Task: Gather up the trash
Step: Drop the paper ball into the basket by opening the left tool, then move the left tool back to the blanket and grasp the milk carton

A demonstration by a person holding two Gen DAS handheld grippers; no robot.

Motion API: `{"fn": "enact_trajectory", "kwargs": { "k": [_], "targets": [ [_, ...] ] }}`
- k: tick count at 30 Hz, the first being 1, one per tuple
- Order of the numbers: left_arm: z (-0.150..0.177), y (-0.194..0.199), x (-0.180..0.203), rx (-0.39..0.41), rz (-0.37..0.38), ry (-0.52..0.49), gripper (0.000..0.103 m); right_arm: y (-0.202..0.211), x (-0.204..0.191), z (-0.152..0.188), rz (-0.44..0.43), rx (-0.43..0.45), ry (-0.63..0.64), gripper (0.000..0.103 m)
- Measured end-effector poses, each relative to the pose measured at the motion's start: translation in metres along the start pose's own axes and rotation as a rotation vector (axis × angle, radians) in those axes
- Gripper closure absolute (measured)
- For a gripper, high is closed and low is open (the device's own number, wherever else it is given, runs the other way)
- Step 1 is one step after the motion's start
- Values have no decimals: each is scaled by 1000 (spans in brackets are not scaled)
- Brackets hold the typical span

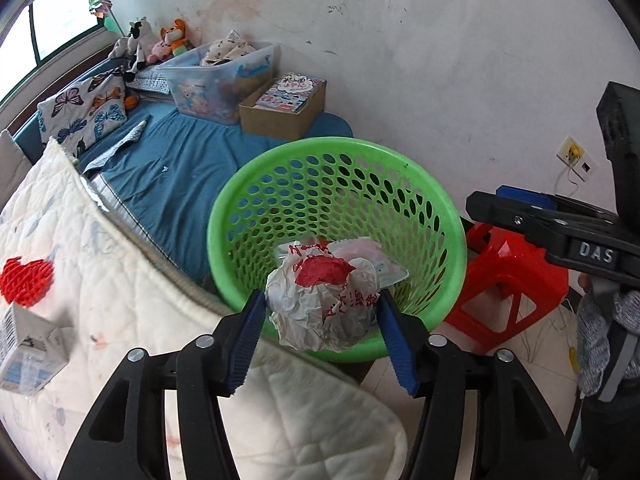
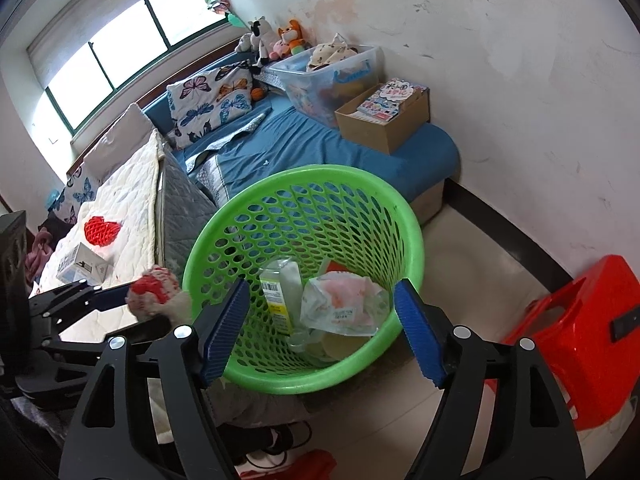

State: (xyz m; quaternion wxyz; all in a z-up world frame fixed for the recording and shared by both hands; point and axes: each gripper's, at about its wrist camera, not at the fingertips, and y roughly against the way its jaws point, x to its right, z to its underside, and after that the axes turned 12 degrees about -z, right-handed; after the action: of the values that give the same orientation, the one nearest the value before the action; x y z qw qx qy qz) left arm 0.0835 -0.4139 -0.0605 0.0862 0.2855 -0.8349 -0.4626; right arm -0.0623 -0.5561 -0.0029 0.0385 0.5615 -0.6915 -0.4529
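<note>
The left tongs (image 1: 322, 312) are holding a crumpled ball of white paper wrapper with red print (image 1: 324, 304) between the blue ribbed pads (image 1: 250, 340), and the ball is hanging at the near rim of the round green plastic basket with a perforated wall (image 1: 400, 168). In the right wrist view the same ball is appearing just outside the rim on the bed side, so I judge it is not fully over the opening yet. The right tongs (image 2: 320, 320) are standing wide and are holding nothing, above the basket mouth.

The step in hand is dropping the ball in. To do it well, the left tongs should be carrying the ball forward until it is clearly past the rim, above the trash already inside (a yellow and white small carton (image 2: 276, 300) and a clear plastic bag with pink marks (image 2: 344, 304) are lying at the bottom), and only then be spreading. The paper is light and springy, so it may be sticking to one ribbed pad; spreading fully helps.

On the white quilted bed cover (image 1: 120, 280) a small white and blue cardboard box (image 1: 28, 356) is lying; it is possibly more trash, though I cannot tell surely.
</note>
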Motion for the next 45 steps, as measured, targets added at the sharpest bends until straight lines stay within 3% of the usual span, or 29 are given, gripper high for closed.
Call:
{"fn": "enact_trajectory", "kwargs": {
  "k": [2, 7, 13, 24, 36, 42, 45],
  "targets": [
    [-1, -5, 3, -8, 5, 4, 47, 0, 2, 2, -1, -1, -6, 29],
    [-1, -11, 3, -15, 27, 27, 34, -3, 4, 5, -9, -4, -17, 29],
    [6, -5, -5, -5, 45, 52, 34, -1, -1, 6, -16, -4, -14, 29],
    [33, 26, -47, 29, -22, 79, 34, -8, -32, 9, -57, -29, 37, 28],
    [60, 60, -124, 64, -155, 43, 34, -30, -89, 3, -123, -78, 136, 27],
    [54, 69, -178, 73, -239, -44, 33, -43, -111, -3, -151, -107, 166, 26],
    [52, 63, -207, 40, -215, -87, 28, -52, -122, -5, -168, -121, 175, 26]
  ]
}}
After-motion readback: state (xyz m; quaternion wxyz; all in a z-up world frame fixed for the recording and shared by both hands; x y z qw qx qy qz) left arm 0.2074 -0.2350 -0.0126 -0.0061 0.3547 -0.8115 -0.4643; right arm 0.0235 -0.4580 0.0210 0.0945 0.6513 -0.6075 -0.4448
